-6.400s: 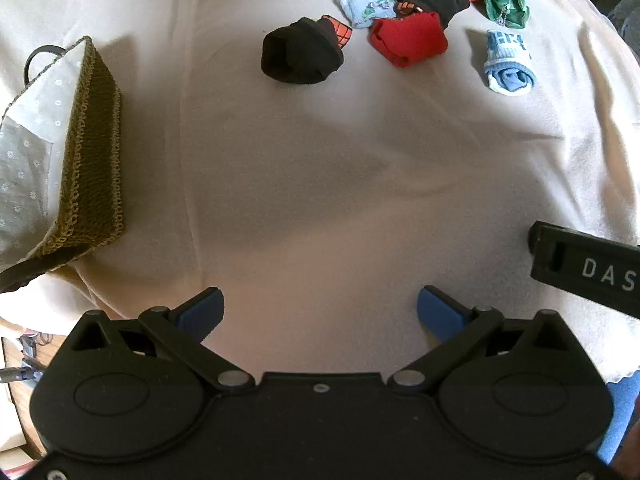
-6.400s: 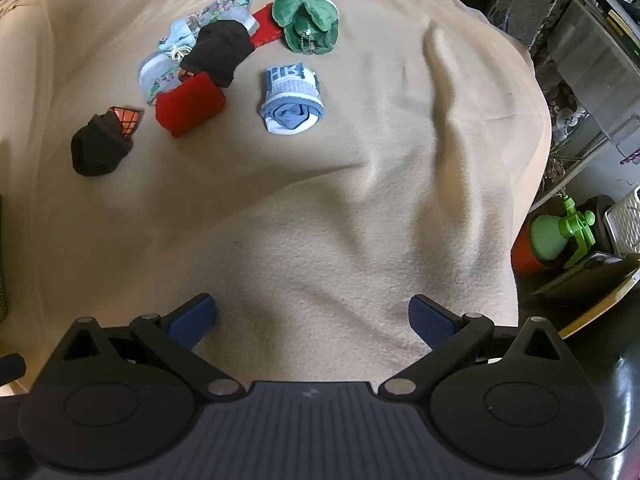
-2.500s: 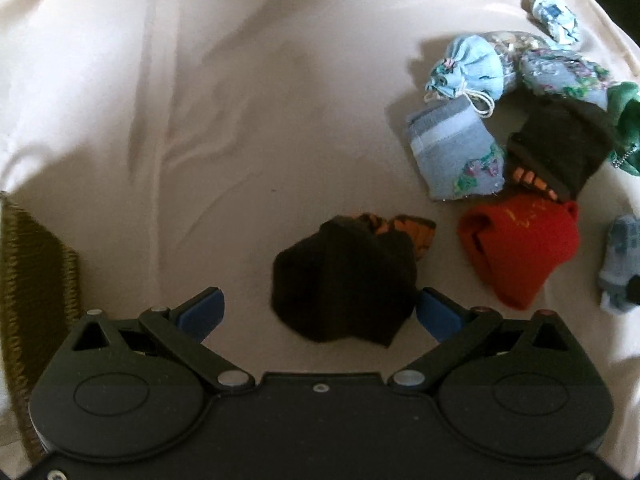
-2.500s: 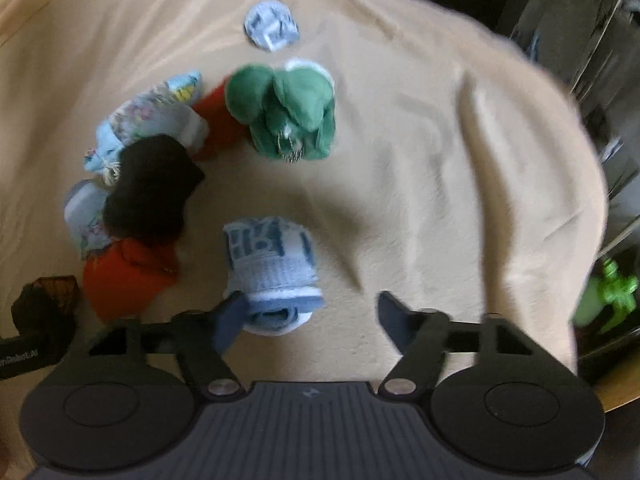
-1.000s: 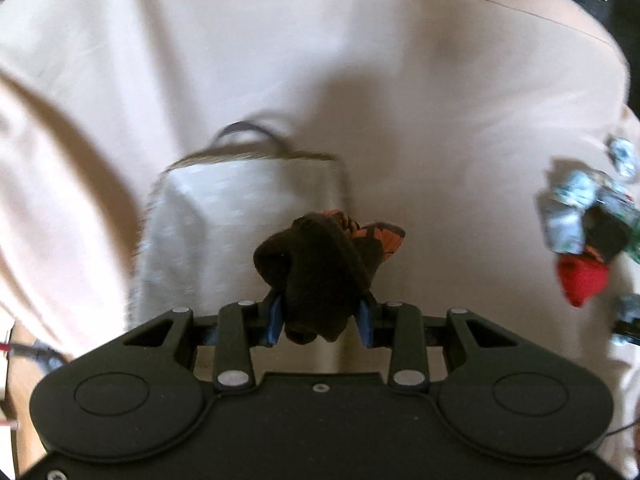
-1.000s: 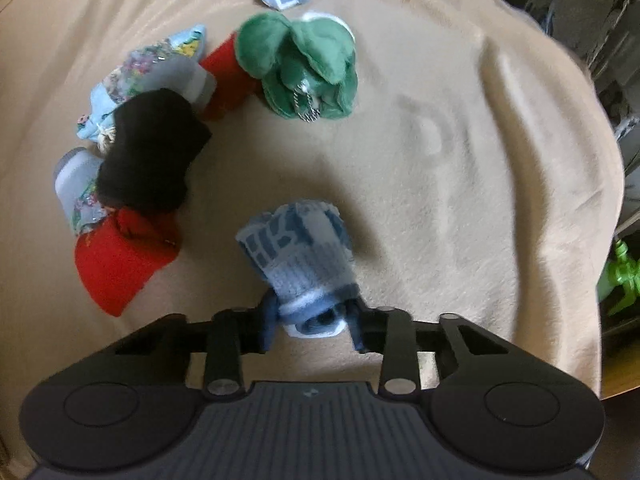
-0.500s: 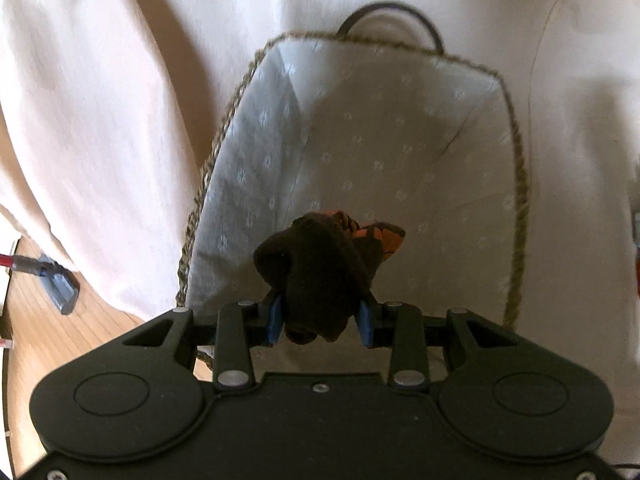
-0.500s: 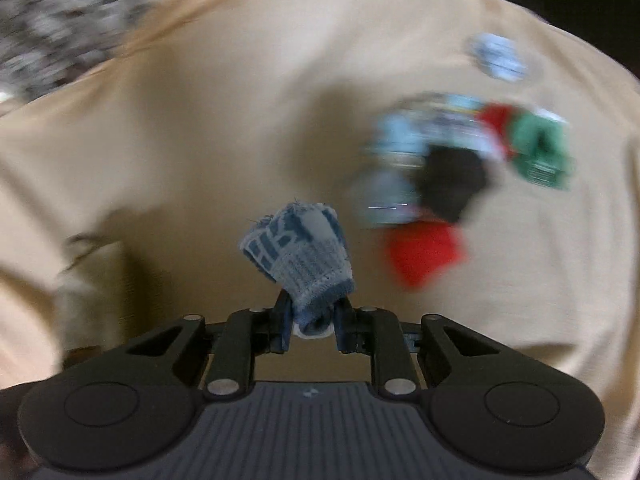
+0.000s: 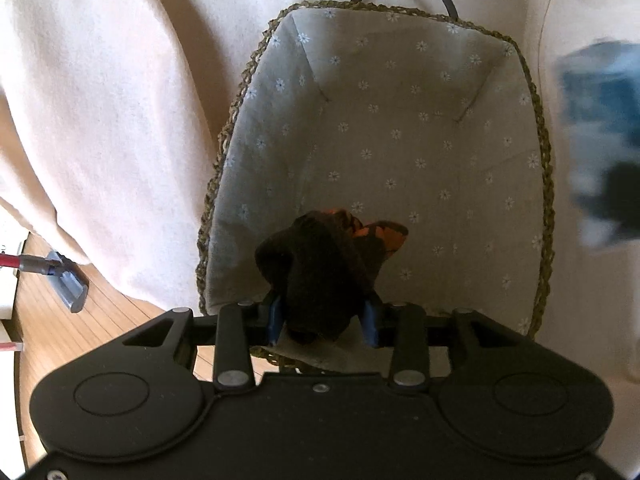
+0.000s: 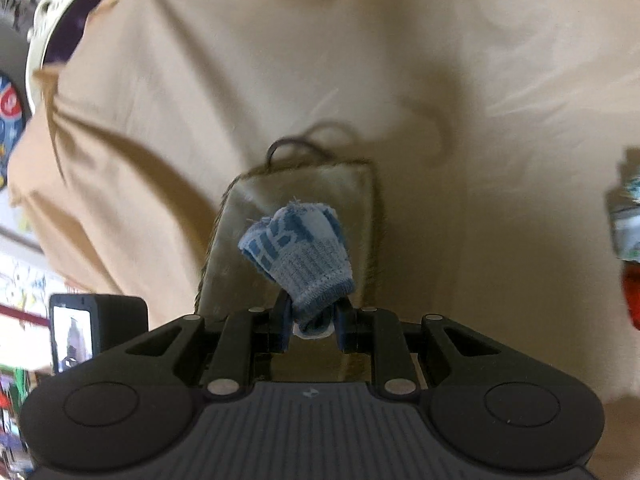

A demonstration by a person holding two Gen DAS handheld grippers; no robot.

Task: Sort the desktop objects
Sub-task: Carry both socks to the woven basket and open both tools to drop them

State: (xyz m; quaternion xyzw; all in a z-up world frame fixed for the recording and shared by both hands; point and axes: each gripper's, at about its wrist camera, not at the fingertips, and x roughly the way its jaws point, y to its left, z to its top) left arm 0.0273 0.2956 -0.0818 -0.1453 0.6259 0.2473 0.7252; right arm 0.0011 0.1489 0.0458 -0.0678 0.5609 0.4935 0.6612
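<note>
A black sock bundle with an orange patch (image 9: 320, 264) sits between the blue pads of my left gripper (image 9: 322, 318), which points down into the woven basket with a flowered lining (image 9: 400, 120). The jaws are opening, but the pads still touch the bundle. My right gripper (image 10: 312, 326) is shut on a rolled blue and grey sock (image 10: 300, 252). It holds the sock in the air in front of the basket (image 10: 348, 184), seen from farther off. A blurred blue and dark shape (image 9: 600, 128) shows at the right of the left wrist view.
A cream blanket (image 9: 100, 100) covers the table under the basket. Wooden floor (image 9: 80, 340) and a red-handled tool (image 9: 64, 280) lie off the table's edge at lower left. Other socks (image 10: 628, 216), one red (image 10: 632, 296), show at the right wrist view's right edge. A small camera (image 10: 96, 332) stands at lower left.
My right gripper has swung with the blue sock from the sock pile over to the basket. My left gripper has come over the basket, and its pads now stand slightly wider around the black bundle.
</note>
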